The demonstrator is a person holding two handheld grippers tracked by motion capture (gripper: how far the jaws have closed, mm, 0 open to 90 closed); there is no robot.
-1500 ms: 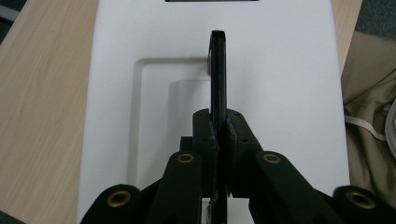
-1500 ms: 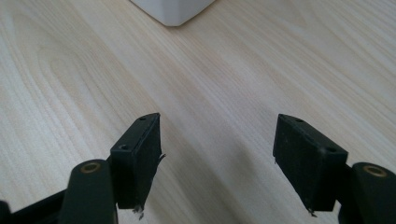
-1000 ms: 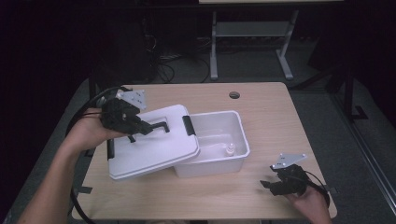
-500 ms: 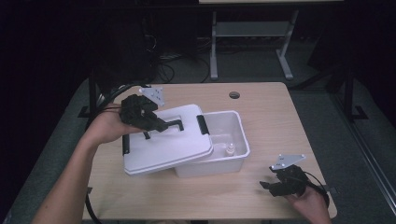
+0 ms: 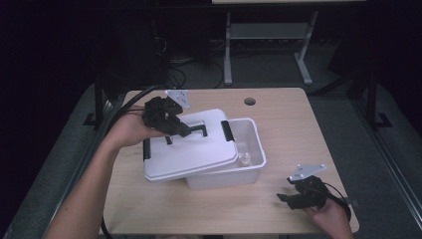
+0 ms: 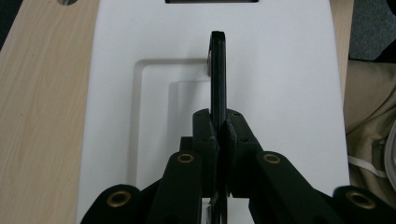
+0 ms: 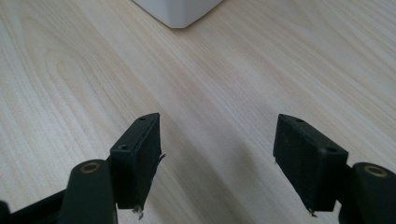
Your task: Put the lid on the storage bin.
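Lid (image 5: 191,152) sits askew over box (image 5: 249,149), left tool (image 5: 185,130) clamped on its black handle (image 6: 218,70); right tool (image 5: 282,198) gapes empty above desk (image 5: 293,124).

No readable text, label, brand, number or sign appears anywhere: the white lid (image 5: 191,149), the white bin (image 5: 249,149), the wooden tabletop (image 5: 298,129) and both black tools carry plain, unmarked surfaces.
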